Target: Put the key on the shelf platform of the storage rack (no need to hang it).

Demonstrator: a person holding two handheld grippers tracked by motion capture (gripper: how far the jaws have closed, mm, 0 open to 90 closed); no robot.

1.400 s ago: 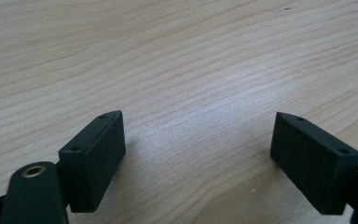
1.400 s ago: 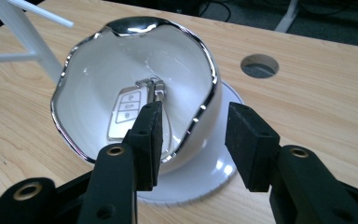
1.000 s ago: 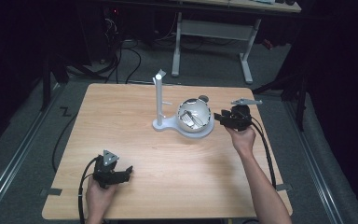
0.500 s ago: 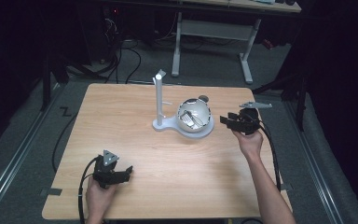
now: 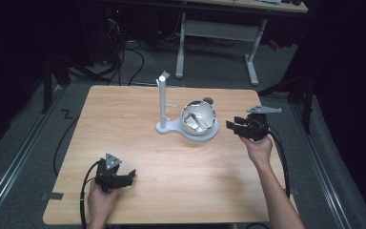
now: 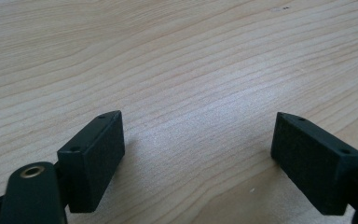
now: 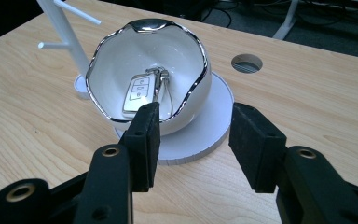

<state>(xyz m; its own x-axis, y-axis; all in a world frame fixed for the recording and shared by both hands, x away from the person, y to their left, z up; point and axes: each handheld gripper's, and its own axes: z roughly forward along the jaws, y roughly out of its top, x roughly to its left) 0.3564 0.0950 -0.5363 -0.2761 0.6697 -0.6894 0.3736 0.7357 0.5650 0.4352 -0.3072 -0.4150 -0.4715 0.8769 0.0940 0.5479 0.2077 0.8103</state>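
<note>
Wooden table [image 5: 138, 119]: right gripper [image 7: 193, 140] held level beside bowl [image 7: 116, 70], fingers apart, empty; left gripper [image 6: 198, 149] low, fingers wide.

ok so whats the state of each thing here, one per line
bowl: upright on the stand's round base, tilted toward the right gripper
car key: lying inside the bowl
stand: upright, pegs bare
left gripper: jaws open, nothing between
right gripper: jaws open, nothing between, short of the bowl

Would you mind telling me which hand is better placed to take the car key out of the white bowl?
The right. Its tool is open, empty and faces the bowl holding the key. The left tool sits at the near table edge, far away.
</note>
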